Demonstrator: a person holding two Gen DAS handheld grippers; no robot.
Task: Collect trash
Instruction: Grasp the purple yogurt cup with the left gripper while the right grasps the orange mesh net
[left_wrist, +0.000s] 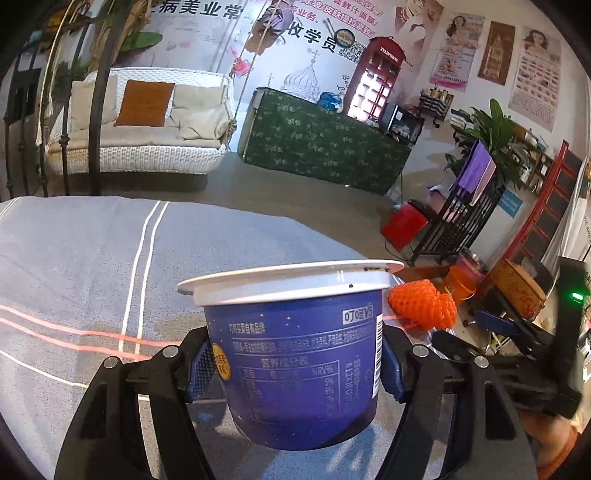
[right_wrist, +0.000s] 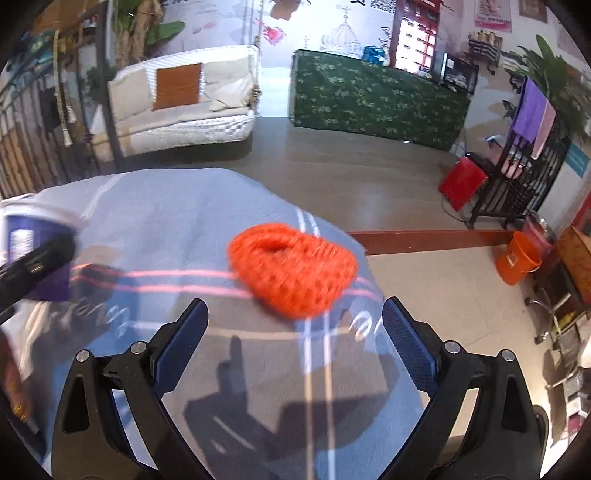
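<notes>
L claw (left_wrist: 297, 363) grips blue cup (left_wrist: 295, 354); R claw (right_wrist: 295, 343) open.

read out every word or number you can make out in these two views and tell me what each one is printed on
"营养成分表", "NRV%": label of the blue cup held in the left gripper.
Cup's remaining fine print, barcode digits and yellow sticker: too small to read.
"TELEPHONE": top of the red phone-booth cabinet.
"美业", "学员": wall banner; its other characters are cut off.
Wall posters: too small.
Right wrist view: blurred, nothing readable.

free: cloth-covered table (right_wrist: 177, 206) bare toward far edge | obstacles: orange foam net (right_wrist: 291, 273) near right edge; blue cup (left_wrist: 295, 354) left of it
</notes>
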